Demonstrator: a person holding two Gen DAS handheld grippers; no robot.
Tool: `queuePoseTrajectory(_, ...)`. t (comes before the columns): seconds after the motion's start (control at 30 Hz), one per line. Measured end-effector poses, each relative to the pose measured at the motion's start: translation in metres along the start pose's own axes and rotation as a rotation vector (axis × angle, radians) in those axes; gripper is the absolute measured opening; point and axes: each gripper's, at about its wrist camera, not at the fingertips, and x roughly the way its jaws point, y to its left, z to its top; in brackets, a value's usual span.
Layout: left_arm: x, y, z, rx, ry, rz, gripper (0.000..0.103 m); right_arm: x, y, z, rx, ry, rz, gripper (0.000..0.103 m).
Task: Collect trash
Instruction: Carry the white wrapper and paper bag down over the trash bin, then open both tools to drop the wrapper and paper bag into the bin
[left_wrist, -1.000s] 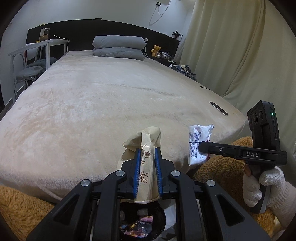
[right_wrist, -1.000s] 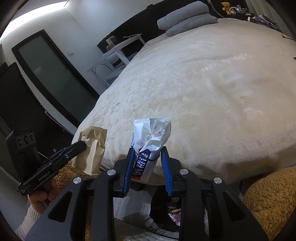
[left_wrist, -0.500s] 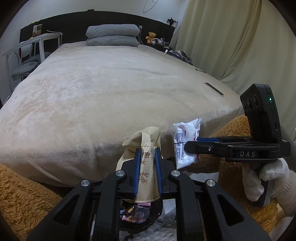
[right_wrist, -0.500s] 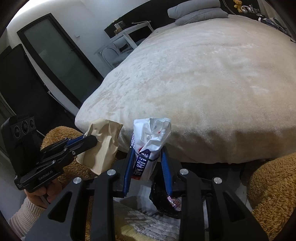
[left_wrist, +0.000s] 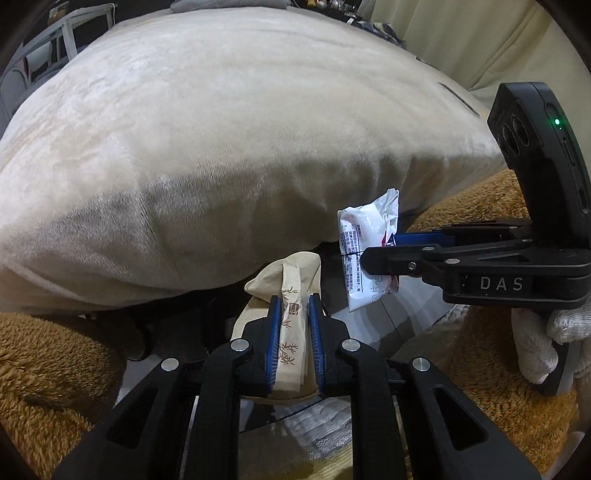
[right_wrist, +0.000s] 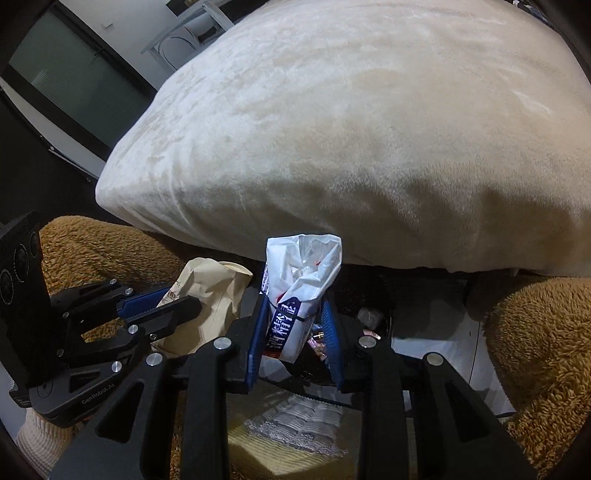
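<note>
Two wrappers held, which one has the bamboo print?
The tan paper wrapper in the left gripper; the right gripper's white plastic packet carries blue lettering.

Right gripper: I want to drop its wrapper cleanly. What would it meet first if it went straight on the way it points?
Probably the black-lined trash bin just past the right gripper and its white wrapper; depth is unclear, so the bed's beige blanket edge above might come first.

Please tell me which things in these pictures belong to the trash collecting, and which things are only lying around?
Belong to the job:
- brown paper bag, clamped in the left gripper
- white wrapper, clamped in the right gripper
- black trash bin below them, wrappers already inside

Only lying around:
- bed with beige blanket
- brown fluffy rug
- white chair
- curtain
</note>
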Motion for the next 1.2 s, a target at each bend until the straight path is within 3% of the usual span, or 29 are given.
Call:
queuePoseTrajectory(0.5, 0.07, 0.007, -0.003, -0.056, 0.257, 0.052, 0.015, 0.069, -0.013, -0.003, 0.071, 0.23, -0.098, 0.031)
queuePoseTrajectory(0.77, 0.091, 0.019, -0.002, -0.113, 0.331, 0.073, 0.015, 0.094, -0.022, 0.0, 0.099, 0.287, -0.116, 0.031)
queuePoseTrajectory(1.03, 0.085, 0.024, -0.003, -0.124, 0.342, 0.072, 0.018, 0.094, -0.029, -0.002, 0.107, 0.285, -0.103, 0.032)
queuePoseTrajectory(1.07, 0.084, 0.025, -0.003, -0.126, 0.34, 0.072, 0.022, 0.092, -0.03, -0.003, 0.11, 0.282, -0.095, 0.032)
queuePoseTrajectory(1.13, 0.082, 0.027, -0.003, -0.138, 0.333, 0.086, 0.057, 0.091, -0.033, -0.001, 0.119, 0.276, -0.086, 0.038)
queuePoseTrajectory(1.2, 0.079, 0.031, -0.004, -0.152, 0.323, 0.09, 0.059, 0.089, -0.035, 0.001, 0.127, 0.269, -0.085, 0.044)
